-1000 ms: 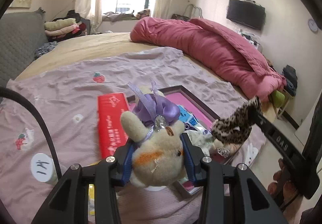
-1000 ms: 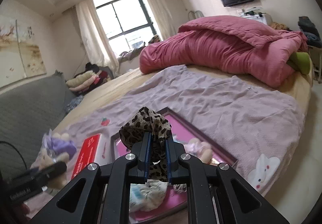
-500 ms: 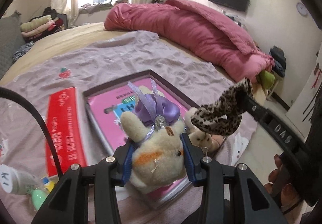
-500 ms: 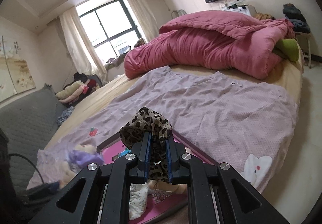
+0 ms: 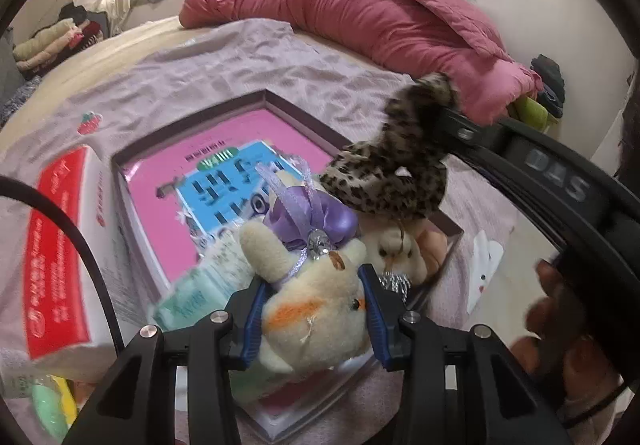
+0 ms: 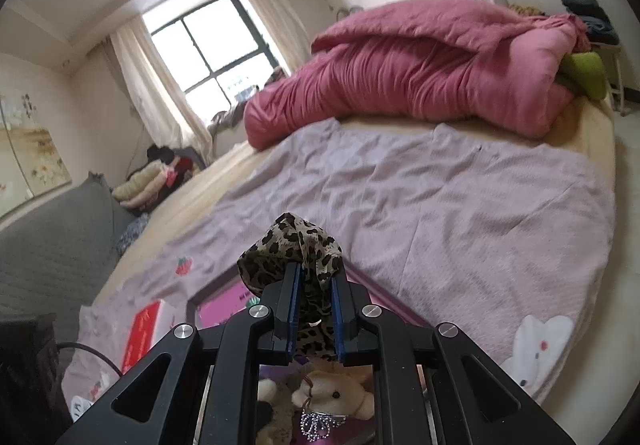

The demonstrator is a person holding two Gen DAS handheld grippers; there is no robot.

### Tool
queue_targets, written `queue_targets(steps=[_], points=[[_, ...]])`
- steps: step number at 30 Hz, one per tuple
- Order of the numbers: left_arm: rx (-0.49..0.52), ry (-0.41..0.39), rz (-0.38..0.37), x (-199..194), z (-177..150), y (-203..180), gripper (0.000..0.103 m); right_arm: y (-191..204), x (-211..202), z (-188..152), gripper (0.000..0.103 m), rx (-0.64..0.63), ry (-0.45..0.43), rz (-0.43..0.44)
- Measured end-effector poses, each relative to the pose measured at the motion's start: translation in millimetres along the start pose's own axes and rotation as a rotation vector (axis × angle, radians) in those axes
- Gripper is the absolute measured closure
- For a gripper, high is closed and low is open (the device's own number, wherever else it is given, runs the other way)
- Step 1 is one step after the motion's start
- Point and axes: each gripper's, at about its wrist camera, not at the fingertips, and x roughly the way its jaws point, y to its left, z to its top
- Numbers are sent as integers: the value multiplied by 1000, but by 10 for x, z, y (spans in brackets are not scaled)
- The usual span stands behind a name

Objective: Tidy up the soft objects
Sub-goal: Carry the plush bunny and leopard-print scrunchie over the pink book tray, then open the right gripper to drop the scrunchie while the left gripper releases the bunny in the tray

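Now, left gripper (image 5: 314, 319): your blue-padded jaws are pinching the cream plush bunny with the purple ribbon bow (image 5: 316, 301) across its body, held just above the near corner of the shallow dark-framed box with the pink lining (image 5: 280, 101).
Right gripper (image 6: 314, 311): pressed onto the bunched leopard-print fabric scrunchie (image 6: 292, 249), which hangs over the box's right side.
Landmark: the box lies on the mauve bedsheet (image 6: 440, 213); a second cream plush toy (image 5: 394, 251) already lies in its near right corner, touching a silvery beaded trinket (image 6: 318, 423).
Crowding risk: you are bringing both items to the same corner; I judge they could collide, or the bunny could land on the toy already there and roll over the rim.
Snag risk: the bunny's loose ribbon tails could catch on the scrunchie if you release them close together.
Neighbour risk: the red-and-white carton (image 5: 60, 257) sits just left of the box; a wide swing could nudge it.
Grip risk: soft bodies squash, so either one may slip early if you tilt.
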Motion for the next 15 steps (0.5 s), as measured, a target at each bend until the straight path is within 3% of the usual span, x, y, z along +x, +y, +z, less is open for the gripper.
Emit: queue_targets(steps=[10,15], points=[[-20,39,-31,140,-140,24,59,12,379,-101,87,-45,82,-1],[-14,39,-30,149,-141,17,59,-82,530,-164,80,-27,138,-15]])
